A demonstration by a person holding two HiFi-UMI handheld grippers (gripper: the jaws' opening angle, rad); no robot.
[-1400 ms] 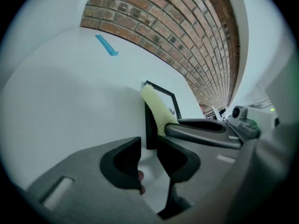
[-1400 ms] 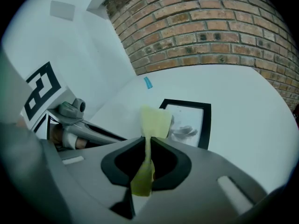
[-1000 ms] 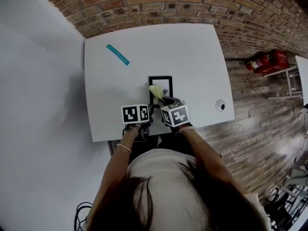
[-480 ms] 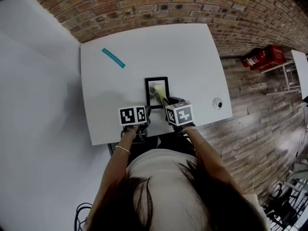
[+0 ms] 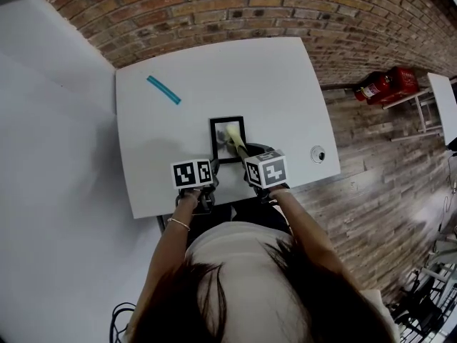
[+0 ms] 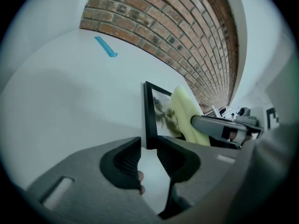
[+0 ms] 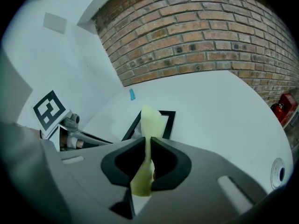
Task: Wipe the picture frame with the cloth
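Clamps left gripper [image 6: 149, 146] on the near corner of the picture frame [image 6: 148, 111], flat on the white table [image 5: 271, 84] — pinches yellow cloth [image 7: 150, 120] in right gripper [image 7: 148, 146], its end resting inside the frame.

Cloth [image 5: 233, 135], clamped in right gripper [image 5: 243, 149], has travelled from the left edge of the picture frame [image 5: 219, 138] across the glass to its right half. Gripper shifted right with it. Whole scene now sits slightly further left in head view.
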